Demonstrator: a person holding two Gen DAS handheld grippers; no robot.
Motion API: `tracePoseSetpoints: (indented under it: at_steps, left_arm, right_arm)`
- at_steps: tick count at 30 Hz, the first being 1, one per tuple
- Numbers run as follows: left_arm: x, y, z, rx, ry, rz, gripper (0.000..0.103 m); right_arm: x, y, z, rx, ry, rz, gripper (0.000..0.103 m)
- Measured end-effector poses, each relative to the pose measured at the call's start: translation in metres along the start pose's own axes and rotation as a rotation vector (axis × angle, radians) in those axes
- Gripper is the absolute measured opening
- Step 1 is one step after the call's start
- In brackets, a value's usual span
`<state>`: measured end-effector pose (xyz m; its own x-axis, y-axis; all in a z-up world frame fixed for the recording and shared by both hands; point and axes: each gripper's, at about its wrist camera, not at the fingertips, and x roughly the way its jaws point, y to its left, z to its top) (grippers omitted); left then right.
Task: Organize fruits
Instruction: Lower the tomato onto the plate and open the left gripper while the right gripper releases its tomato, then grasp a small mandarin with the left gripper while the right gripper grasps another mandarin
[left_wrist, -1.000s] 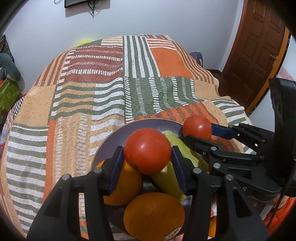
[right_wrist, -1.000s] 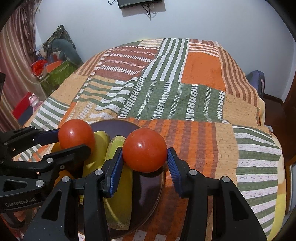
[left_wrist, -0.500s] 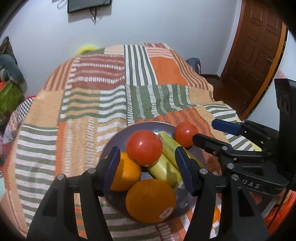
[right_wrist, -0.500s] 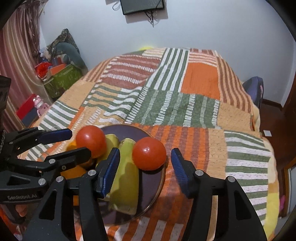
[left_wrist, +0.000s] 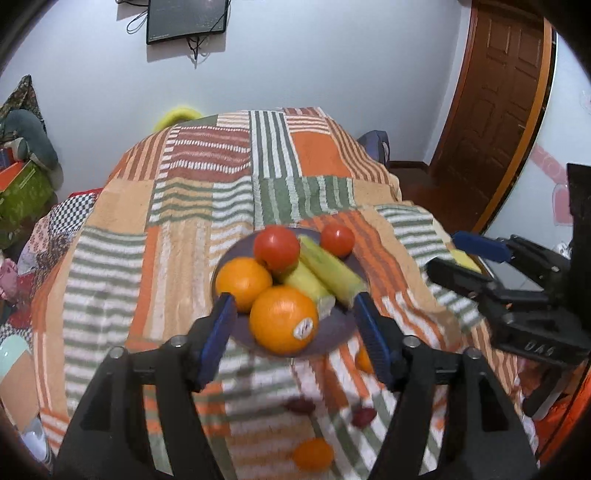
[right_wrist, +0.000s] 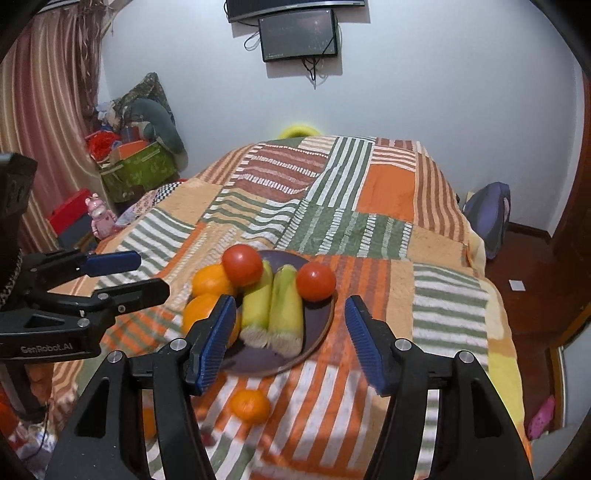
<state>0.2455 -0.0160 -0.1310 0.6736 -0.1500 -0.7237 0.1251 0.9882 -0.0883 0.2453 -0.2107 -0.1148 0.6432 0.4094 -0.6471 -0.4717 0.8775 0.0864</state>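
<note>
A dark plate (left_wrist: 341, 325) (right_wrist: 317, 332) sits on the striped blanket. It holds two tomatoes (left_wrist: 276, 248) (left_wrist: 337, 240), two oranges (left_wrist: 243, 282) (left_wrist: 283, 319) and two yellow-green corn cobs (left_wrist: 330, 271) (right_wrist: 286, 306). In the right wrist view the tomatoes (right_wrist: 242, 264) (right_wrist: 316, 281) rest at the far side. My left gripper (left_wrist: 299, 338) is open and empty, held above the plate's near edge. My right gripper (right_wrist: 290, 339) is open and empty, also above the near edge.
A small orange (right_wrist: 251, 406) (left_wrist: 313, 455) lies on the blanket in front of the plate, with dark red pieces (left_wrist: 301, 405) near it. The striped blanket (left_wrist: 184, 229) covers the bed. A door (left_wrist: 495, 92) stands at right, boxes (right_wrist: 136, 168) at left.
Both grippers have opened, let go of the tomatoes onto the plate, and drawn back and up. The plate and fruit now look smaller and farther.
</note>
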Motion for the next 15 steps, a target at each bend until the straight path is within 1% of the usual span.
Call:
tracePoseSetpoints:
  at_steps: [2, 4, 8, 12, 14, 15]
  left_arm:
    - [-0.007, 0.001, -0.012, -0.011, -0.001, 0.003, 0.071]
    - [-0.013, 0.005, -0.024, -0.034, 0.000, 0.006, 0.078]
    - [-0.023, 0.011, -0.044, -0.066, -0.006, 0.037, 0.083]
    - [-0.021, 0.012, -0.063, -0.062, 0.031, 0.058, 0.083]
    - [-0.017, 0.011, -0.072, -0.059, 0.059, 0.055, 0.083]
    - [-0.013, 0.010, -0.078, -0.054, 0.086, 0.048, 0.083]
  right_arm:
    - [-0.007, 0.003, -0.008, 0.008, 0.002, 0.004, 0.058]
    - [-0.012, 0.006, -0.017, 0.016, 0.009, 0.008, 0.059]
    - [-0.015, 0.010, -0.033, 0.029, 0.033, 0.013, 0.059]
    - [-0.012, 0.013, -0.048, 0.044, 0.064, 0.021, 0.059]
    - [-0.009, 0.014, -0.057, 0.049, 0.081, 0.020, 0.059]
    - [-0.009, 0.014, -0.060, 0.048, 0.088, 0.017, 0.059]
